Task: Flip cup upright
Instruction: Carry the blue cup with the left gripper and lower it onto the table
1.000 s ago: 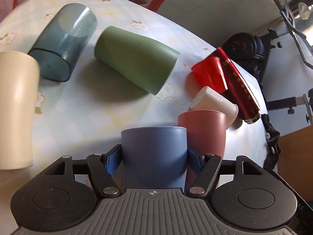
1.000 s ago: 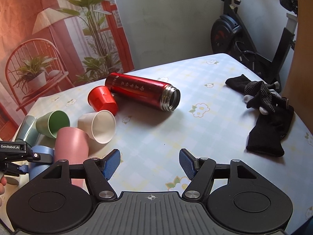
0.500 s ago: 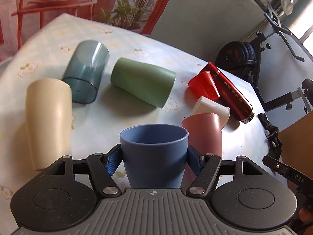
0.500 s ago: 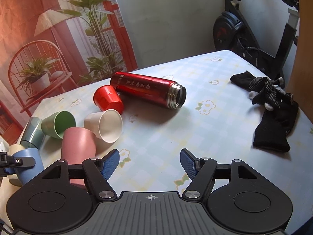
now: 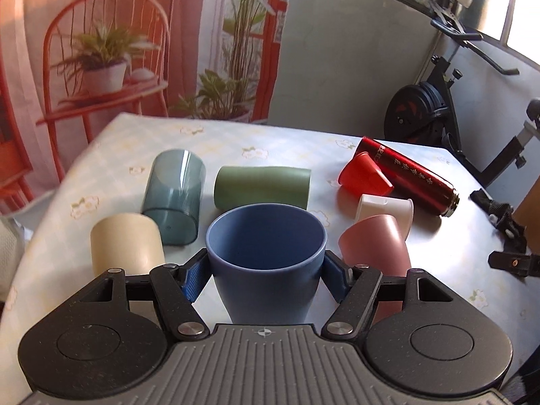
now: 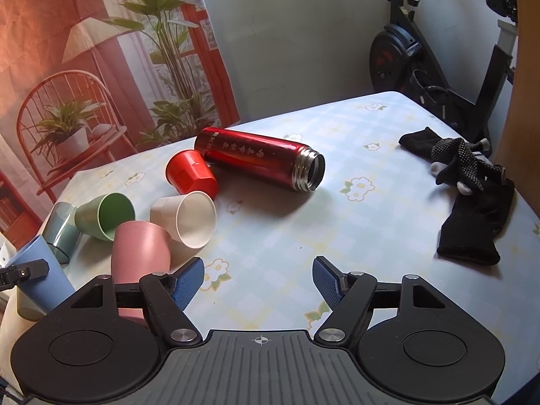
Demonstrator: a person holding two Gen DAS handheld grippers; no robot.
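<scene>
Clamping the blue cup (image 5: 266,263) mouth-up, left gripper (image 5: 266,275); right gripper (image 6: 258,280) spread, holding nothing.

The red flask (image 6: 260,162) bears a row of white characters, too small to read.

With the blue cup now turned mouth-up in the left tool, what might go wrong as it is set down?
The pink cup and cream cup lie close on either side of the blue cup, so lowering it may knock one rolling. The left tool grips the tapered wall near the rim, so the cup could slip or land tilted and tip.
</scene>
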